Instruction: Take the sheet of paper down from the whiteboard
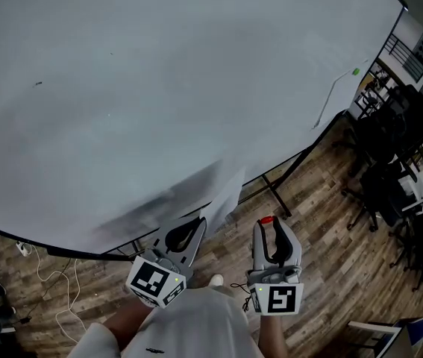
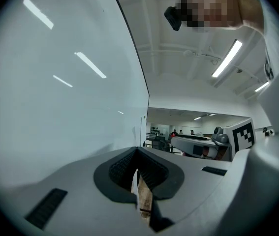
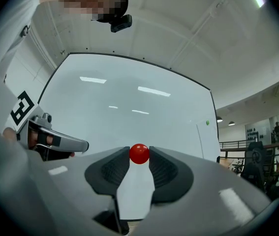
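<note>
a large whiteboard point(image 1: 159, 88) on black legs point(image 1: 274, 192) fills the upper left of the head view. wood-plank floor point(image 1: 323, 200) spreads below it, with dark office chairs point(image 1: 390, 148) at right and a black railing point(image 1: 401, 51) at upper right. strip lights point(image 2: 226, 59) cross the white ceiling point(image 3: 178, 18).

A pale blue-grey whiteboard point(image 1: 159, 88) carries a white sheet of paper point(image 1: 227, 189) and, far along, 1 small green dot point(image 1: 356, 71). The left tongs point(image 1: 198, 224) and right tongs point(image 1: 268, 224) are light grey with black ribbed pads point(image 3: 113, 170). Each bears a cube point(image 1: 155, 282) patterned with black-and-white square markers. A glossy red magnet point(image 3: 139, 153) shows between the right tongs' jaws. The floor point(image 1: 323, 222) is brown wood-grain planking, crossed by white cables point(image 1: 62, 289). The person's clothing point(image 1: 196, 323) is white, and the chairs point(image 1: 390, 148) beyond are black.
</note>
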